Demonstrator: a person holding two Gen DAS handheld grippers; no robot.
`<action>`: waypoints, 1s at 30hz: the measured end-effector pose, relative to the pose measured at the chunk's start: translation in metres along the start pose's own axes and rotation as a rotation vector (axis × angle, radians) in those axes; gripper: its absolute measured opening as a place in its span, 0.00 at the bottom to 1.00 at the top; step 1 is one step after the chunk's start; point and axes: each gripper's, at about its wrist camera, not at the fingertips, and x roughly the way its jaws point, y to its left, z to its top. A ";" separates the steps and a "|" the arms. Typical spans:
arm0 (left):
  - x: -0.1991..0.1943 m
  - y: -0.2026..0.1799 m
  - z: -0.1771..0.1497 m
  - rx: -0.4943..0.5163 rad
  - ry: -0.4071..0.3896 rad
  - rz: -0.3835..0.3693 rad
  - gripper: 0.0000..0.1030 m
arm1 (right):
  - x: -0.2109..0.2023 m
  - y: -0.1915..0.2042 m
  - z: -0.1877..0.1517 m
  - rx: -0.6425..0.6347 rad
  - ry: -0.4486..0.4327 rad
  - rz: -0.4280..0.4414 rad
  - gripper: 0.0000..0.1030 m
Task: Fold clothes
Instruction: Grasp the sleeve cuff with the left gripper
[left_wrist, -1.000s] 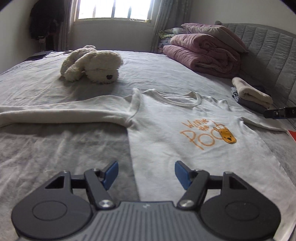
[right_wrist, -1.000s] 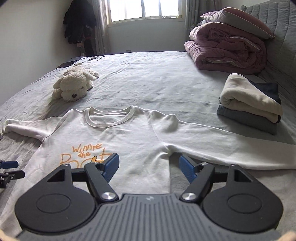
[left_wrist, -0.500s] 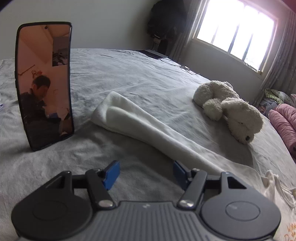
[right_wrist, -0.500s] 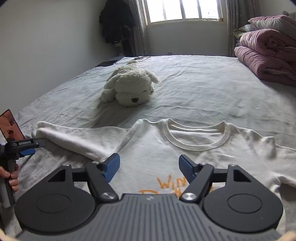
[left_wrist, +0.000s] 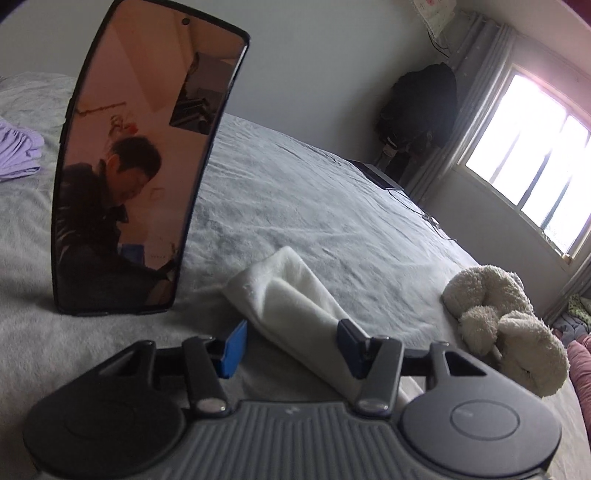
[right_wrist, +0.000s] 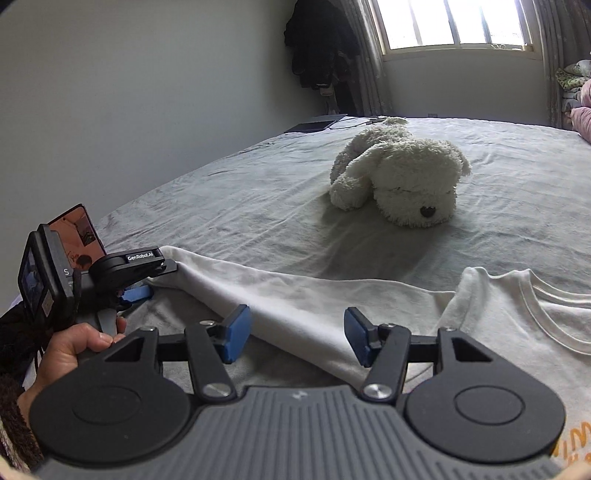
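Your left gripper (left_wrist: 291, 347) is closing around the sleeve (left_wrist: 295, 306) end, near the phone (left_wrist: 140, 166). Your right gripper (right_wrist: 295, 341) is closing over the sleeve's middle; neither pinches yet. The shirt (right_wrist: 517, 332) lies flat on the bed (right_wrist: 258, 192).

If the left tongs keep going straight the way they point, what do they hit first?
Most likely the sleeve: its cuff end lies right ahead of the closing left tongs, between the blue pads but not pinched yet. The phone stands off to the left of that line, so probably no contact there.
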 end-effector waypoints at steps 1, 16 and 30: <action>0.000 0.003 0.001 -0.024 -0.005 -0.006 0.47 | 0.003 0.002 0.001 -0.001 -0.002 0.013 0.56; 0.000 0.017 0.015 -0.152 -0.012 -0.090 0.03 | 0.055 0.018 0.009 -0.010 0.042 0.090 0.31; 0.000 0.014 0.031 -0.131 0.077 -0.021 0.13 | 0.109 0.049 -0.004 -0.081 0.111 0.054 0.38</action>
